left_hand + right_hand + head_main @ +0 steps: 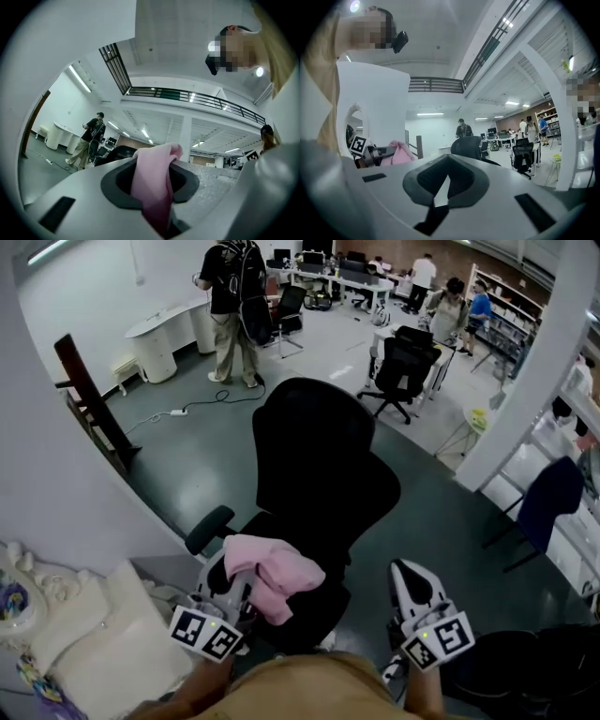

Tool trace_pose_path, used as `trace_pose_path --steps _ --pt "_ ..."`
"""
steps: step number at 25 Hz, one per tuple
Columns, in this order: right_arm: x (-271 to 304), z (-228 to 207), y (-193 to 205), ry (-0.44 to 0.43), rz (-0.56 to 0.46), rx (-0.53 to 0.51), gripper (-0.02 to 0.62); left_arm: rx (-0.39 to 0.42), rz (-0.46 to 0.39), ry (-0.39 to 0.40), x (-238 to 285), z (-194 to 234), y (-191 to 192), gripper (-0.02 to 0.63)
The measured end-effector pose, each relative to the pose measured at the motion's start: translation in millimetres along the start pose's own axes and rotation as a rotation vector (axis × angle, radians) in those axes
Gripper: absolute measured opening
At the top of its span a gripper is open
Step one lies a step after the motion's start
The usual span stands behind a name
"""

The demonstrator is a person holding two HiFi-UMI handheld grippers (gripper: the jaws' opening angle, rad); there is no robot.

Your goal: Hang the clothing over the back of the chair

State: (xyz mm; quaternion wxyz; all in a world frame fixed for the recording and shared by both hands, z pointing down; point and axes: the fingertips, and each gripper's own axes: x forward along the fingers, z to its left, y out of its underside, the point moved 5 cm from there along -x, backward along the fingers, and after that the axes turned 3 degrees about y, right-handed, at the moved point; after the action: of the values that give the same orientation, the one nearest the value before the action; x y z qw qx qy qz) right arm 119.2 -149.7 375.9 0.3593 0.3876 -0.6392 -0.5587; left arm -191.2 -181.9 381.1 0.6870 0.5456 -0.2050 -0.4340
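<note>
Office floor (187,456) surrounds the black chair (319,465) at centre, with the left hand-held gripper (228,589) pinching the pink clothing (272,573) at lower centre and the right hand-held gripper (409,576) pressed together and empty, so this looks like the carrying step and the next move probably calls for lifting the clothing over the backrest.

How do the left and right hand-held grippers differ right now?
The left hand-held gripper is shut on the pink clothing; the right hand-held gripper is shut on nothing. The left is at the chair's left side, the right at its right. Both point toward the chair.
</note>
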Motion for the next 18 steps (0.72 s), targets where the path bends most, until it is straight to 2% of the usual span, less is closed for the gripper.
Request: trace_pose_path --steps 4,10,18 --pt "28 -35 -3 -0.053 -0.005 0.013 0.005 0.029 -0.016 -0.036 33 -4 -1 0.077" --pt "57 -58 5 -0.105 0.001 0.035 0.005 0.056 -0.011 -0.082 56 3 3 0.077" --pt "67 -55 7 -0.14 0.006 0.046 0.005 0.085 -0.021 -0.084 63 5 -7 0.077"
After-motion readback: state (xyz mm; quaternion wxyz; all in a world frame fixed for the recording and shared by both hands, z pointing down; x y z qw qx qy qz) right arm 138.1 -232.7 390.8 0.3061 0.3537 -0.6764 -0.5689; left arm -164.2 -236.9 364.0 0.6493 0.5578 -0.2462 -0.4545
